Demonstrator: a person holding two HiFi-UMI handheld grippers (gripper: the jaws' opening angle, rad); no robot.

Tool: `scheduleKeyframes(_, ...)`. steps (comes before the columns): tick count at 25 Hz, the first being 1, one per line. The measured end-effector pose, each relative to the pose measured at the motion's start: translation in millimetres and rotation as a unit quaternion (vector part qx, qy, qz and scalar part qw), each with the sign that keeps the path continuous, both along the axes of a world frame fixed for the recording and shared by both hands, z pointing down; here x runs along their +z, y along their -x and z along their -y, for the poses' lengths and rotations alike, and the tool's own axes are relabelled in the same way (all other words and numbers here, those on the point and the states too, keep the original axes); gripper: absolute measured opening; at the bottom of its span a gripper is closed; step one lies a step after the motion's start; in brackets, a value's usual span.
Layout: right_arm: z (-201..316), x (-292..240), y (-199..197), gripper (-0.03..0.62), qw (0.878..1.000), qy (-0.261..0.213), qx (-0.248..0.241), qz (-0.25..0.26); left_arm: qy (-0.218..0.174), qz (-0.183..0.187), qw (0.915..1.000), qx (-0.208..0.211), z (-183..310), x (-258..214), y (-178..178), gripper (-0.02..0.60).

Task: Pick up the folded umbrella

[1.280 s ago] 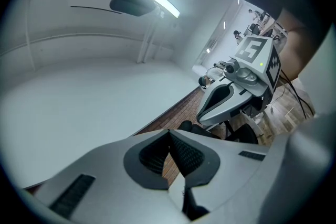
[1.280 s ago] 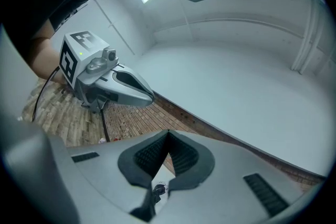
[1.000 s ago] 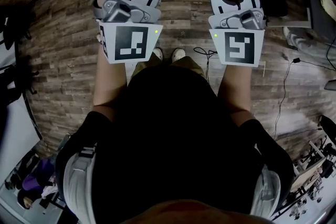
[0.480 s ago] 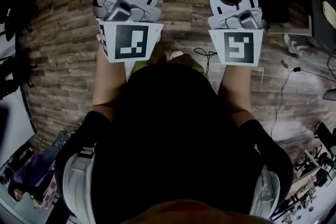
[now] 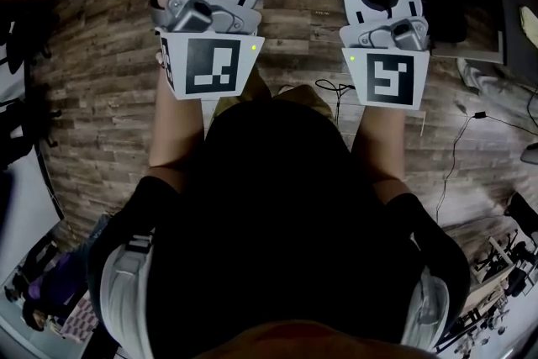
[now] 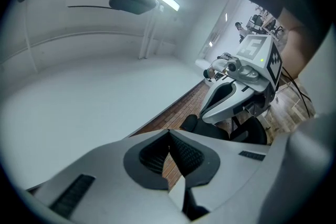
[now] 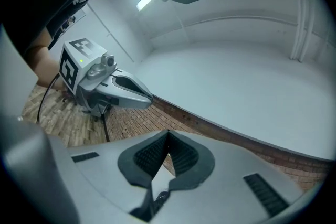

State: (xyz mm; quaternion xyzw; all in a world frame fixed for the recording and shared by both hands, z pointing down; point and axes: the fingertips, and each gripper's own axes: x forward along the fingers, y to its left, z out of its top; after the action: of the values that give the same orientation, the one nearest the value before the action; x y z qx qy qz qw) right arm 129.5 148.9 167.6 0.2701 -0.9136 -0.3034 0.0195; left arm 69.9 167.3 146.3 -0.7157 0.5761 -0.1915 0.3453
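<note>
**A:** How many grippers are there, and where are they relative to the white table (image 7: pixel 236 97)?

**B:** Two. Starting at the left, the left gripper (image 6: pixel 169 134) is held at the table's near edge. The right gripper (image 7: pixel 168 136) is beside it at the same edge. In the head view a strip of white table top shows between them

**A:** And the jaws?

**B:** Both pairs are pressed together at the tips, with nothing pinched in either. That makes four ribbed pads (image 6: pixel 186 152) in all. Below each meeting point, a sliver of wooden floor (image 5: pixel 101 97) shows through the gap

**A:** Marker cubes?

**B:** Two, one per gripper: the left marker cube (image 5: pixel 206 65) and the right marker cube (image 5: pixel 387 80). Each sits at the end of its gripper away from the table

**A:** Arms?

**B:** Two are bare, the left forearm (image 5: pixel 176 130) and the right forearm (image 5: pixel 382 139). Each runs back from its cube, away from the table

**A:** Anything on the boards?

**B:** One black cable (image 5: pixel 332 88), lying short of the table beside the right cube

**A:** And the folded umbrella?

**B:** No view shows it, so I cannot place it relative to the table
</note>
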Motion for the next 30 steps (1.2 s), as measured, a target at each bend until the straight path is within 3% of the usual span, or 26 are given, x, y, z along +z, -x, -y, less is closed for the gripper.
scheduleKeyframes(11, 82, -5, 59, 0.028, 0.999, 0.012, 0.038, 0.006, 0.01, -0.015, 0.9992, 0.037, 90, 4, 65, 0.011)
scheduleKeyframes(30, 193, -4, 115, 0.029, 0.992, 0.035, 0.12, -0.004, 0.034, -0.026, 0.9935, 0.106, 209, 10, 123, 0.011)
